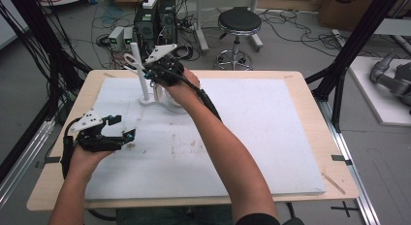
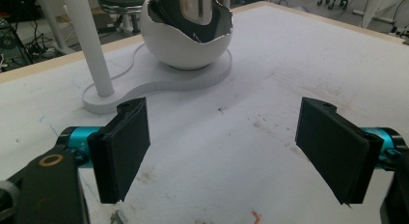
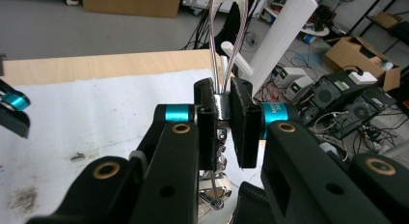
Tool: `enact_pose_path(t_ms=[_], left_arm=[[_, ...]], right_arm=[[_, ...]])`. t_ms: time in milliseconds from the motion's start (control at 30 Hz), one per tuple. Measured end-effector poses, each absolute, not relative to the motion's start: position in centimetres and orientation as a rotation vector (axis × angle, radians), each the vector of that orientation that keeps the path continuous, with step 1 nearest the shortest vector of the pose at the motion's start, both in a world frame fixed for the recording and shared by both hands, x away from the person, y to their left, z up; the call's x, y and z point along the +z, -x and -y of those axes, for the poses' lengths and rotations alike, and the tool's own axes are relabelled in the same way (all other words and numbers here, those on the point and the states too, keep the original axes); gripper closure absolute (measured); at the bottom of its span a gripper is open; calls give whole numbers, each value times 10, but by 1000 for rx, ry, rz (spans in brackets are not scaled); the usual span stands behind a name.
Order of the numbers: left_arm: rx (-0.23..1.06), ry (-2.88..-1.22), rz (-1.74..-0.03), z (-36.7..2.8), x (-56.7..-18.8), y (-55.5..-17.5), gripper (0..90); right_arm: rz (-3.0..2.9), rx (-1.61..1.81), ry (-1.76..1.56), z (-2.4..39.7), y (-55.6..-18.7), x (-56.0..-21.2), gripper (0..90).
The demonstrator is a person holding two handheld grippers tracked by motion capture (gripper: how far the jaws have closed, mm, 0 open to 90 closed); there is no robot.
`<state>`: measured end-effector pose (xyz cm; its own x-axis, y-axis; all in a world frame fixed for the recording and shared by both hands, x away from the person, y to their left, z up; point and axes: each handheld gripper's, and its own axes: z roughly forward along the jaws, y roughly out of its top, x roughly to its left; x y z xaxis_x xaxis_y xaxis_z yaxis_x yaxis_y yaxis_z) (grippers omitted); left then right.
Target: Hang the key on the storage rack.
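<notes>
Fingers of right gripper [image 3: 223,122] clamp whisk [image 3: 220,108]; wire loops cut off above.

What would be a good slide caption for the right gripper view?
The right gripper, shut on a whisk's metal handle, holds it above the white table mat.

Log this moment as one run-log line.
right gripper: fingers shut on whisk | over white stand | left gripper: open, idle above table
</notes>
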<state>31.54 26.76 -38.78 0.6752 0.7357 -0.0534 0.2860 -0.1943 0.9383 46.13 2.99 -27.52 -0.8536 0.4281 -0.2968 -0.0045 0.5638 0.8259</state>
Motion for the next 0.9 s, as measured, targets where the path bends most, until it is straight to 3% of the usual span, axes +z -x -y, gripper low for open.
enact_pose_path(t_ms=[800,833,900], left_arm=[[497,-1772,-819,-269,-388,-315,197],[496,-1772,-820,-269,-388,-315,197],[494,-1771,-820,-269,-389,-315,197]], right_arm=[[-2358,1088,-358,-41,-477,-298,821],[-2354,1083,-366,-40,-477,-299,812],[-2333,1103,-392,-38,-476,-299,662]])
